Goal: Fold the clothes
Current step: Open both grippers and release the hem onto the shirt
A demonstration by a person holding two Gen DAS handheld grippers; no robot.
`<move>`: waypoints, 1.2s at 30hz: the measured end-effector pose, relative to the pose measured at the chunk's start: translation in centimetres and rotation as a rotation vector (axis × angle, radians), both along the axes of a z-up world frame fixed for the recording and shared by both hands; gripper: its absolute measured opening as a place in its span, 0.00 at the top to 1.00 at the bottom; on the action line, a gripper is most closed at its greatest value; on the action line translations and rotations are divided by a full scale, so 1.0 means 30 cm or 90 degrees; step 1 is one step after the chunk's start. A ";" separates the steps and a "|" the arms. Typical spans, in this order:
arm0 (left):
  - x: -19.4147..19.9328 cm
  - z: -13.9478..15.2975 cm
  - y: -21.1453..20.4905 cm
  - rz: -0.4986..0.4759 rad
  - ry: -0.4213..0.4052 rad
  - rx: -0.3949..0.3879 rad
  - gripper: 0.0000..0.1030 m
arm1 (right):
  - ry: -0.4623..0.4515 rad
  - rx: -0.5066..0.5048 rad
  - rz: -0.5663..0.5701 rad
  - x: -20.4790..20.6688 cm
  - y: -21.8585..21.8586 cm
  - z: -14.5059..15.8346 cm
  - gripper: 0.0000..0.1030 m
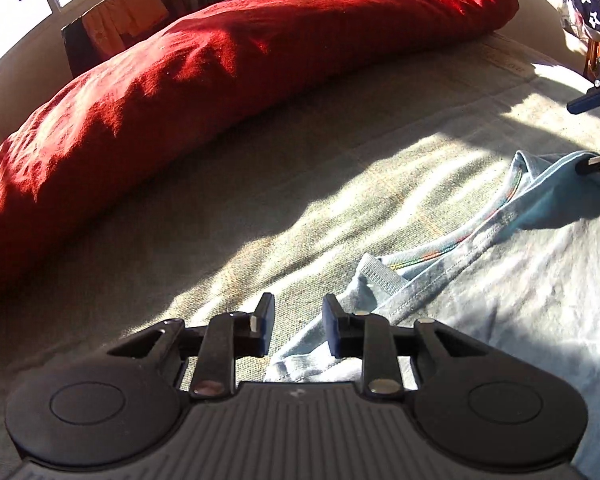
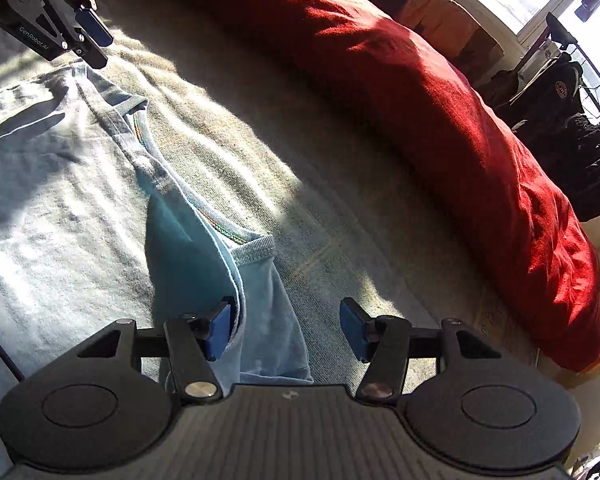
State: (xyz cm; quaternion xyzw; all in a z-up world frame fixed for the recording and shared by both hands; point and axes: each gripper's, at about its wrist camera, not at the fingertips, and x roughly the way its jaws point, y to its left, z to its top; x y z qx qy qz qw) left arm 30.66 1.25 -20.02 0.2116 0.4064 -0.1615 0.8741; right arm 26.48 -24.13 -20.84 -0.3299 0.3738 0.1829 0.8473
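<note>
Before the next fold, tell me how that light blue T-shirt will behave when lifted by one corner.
The T-shirt is probably floppy: it lies wrinkled and its sleeve stands creased beside the open right gripper. It looks thin, so likely light. It will likely drag rather than slide on the woven bedcover.

The left gripper (image 1: 296, 326) points steeply down, its jaws a narrow gap apart with nothing pressed between the pads. The right gripper (image 2: 288, 330) tilts down likewise, jaws parted wider, neither pad clamping.
</note>
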 end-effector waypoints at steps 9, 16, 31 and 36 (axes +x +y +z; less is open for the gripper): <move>-0.150 -0.001 -0.048 -0.076 0.012 0.026 0.72 | -0.002 0.022 -0.057 -0.009 -0.064 0.049 0.33; -0.170 0.010 -0.031 -0.055 0.013 0.018 0.72 | 0.011 0.079 -0.132 0.068 -0.162 0.078 0.33; -0.292 -0.023 -0.075 -0.086 0.072 -0.069 0.72 | 0.167 0.200 -0.080 -0.104 -0.038 -0.035 0.63; -0.305 -0.091 -0.039 -0.056 0.073 -0.016 0.70 | 0.157 0.197 -0.070 -0.073 0.033 -0.098 0.62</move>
